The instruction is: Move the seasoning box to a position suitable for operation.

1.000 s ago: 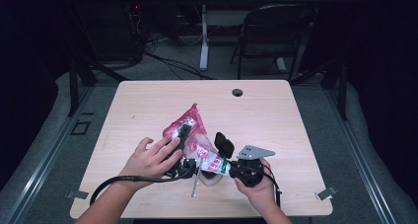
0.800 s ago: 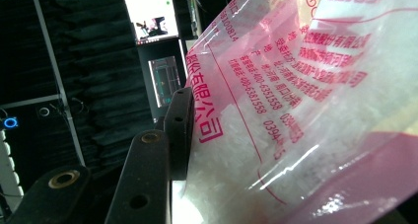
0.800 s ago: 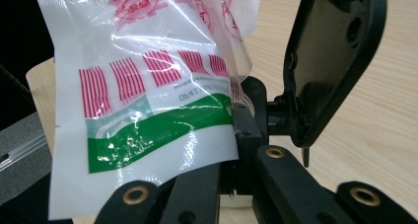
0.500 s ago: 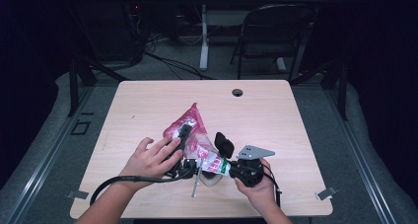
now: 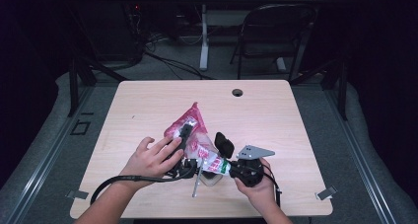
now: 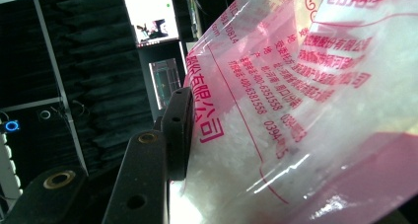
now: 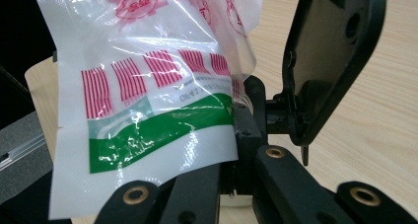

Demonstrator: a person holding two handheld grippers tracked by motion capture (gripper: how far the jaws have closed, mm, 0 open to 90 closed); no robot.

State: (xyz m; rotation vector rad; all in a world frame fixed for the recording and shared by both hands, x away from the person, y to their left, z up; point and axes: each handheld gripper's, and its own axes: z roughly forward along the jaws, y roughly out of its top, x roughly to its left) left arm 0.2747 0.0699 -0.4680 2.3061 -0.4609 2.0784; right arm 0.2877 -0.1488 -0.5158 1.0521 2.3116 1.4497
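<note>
While the bag (image 5: pixel 190 128) of white grains hangs tilted on the person's side of the cable hole (image 5: pixel 237 92) and a little to its left, the work looks like getting a second hold on its green-banded end, perhaps to open it. The left gripper (image 5: pixel 186 132) seems clamped on the pink upper part: one pad lies flat against the film, and the other is hidden behind it. The right gripper (image 5: pixel 221 157), farther from the hole than the bag's peak, stands released. Its jaws are wide apart, and the green end drapes by one of them while the other is clear of the film. To do this well, I would bite only empty film at that end, squarely across the band, and hold the grains low so that none spill. Counted: one bag, two grippers, two hands, one cable hole, one chair (image 5: pixel 273 31) beyond the hole, and one slim metal piece (image 5: pixel 196 184) under the bag, too small to identify.
</note>
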